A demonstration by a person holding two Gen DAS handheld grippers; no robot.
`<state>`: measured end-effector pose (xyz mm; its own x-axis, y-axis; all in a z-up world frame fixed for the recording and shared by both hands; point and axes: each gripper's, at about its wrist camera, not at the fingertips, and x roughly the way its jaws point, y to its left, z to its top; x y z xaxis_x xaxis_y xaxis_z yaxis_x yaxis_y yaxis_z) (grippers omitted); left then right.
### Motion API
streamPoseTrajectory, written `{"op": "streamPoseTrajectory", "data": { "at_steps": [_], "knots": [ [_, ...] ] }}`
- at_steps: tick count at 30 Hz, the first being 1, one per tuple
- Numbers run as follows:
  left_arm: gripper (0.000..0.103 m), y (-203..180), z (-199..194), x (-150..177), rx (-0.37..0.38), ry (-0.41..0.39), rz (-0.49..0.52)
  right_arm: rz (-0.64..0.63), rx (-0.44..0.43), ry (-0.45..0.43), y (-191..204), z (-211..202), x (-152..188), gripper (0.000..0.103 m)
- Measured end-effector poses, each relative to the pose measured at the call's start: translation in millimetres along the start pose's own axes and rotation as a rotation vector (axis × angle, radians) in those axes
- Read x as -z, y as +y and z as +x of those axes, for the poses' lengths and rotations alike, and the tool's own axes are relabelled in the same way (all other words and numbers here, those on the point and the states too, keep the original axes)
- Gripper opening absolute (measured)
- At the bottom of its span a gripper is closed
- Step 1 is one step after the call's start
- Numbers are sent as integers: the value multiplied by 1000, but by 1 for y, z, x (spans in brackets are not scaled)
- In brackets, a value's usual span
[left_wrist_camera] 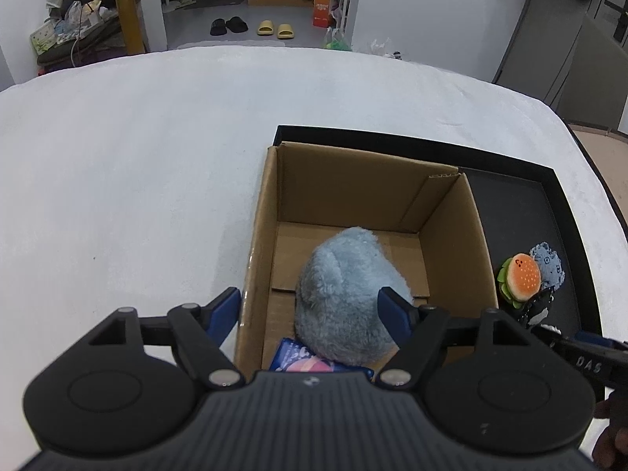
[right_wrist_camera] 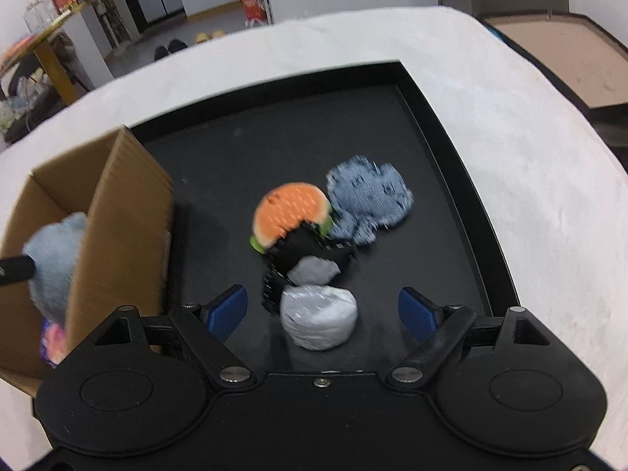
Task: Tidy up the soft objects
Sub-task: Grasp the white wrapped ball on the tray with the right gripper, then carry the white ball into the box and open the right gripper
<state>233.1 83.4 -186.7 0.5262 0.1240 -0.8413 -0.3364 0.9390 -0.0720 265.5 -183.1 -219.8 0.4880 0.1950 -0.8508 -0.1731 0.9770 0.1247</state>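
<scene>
A fluffy light-blue plush lies inside an open cardboard box that stands in a black tray. A blue and pink soft item lies under the plush. My left gripper is open above the box's near-left corner; its right finger is over the plush and its left finger is outside the wall. My right gripper is open and empty over the tray, just above a grey-white rolled bundle. Beyond it lie a black and white soft toy, an orange burger plush and a blue denim plush.
The tray sits on a white cloth-covered table. The box with the plush stands at the tray's left. A second tray with a brown bottom lies far right. Slippers and clutter are on the floor beyond.
</scene>
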Motion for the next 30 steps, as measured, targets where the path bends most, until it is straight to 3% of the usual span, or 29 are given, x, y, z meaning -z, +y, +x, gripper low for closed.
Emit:
{"op": "streamPoseTrajectory", "data": {
  "at_steps": [6,9,11,22,30],
  "knots": [
    [77,-7,1,-3,-21,-8,13,-13,6,26,-1,14,3,79],
    [77,-9,3,-5,-30,-11,19,-4,14,34,-2,20,5,65],
    [77,-10,4,-6,-37,-10,20,8,9,38,-6,23,7,43],
    [77,-11,5,-7,-41,3,23,48,5,-13,-22,4,4,43],
    [77,-3,3,-4,-11,8,-7,17,-17,-47,-3,-12,-9,43]
  ]
}}
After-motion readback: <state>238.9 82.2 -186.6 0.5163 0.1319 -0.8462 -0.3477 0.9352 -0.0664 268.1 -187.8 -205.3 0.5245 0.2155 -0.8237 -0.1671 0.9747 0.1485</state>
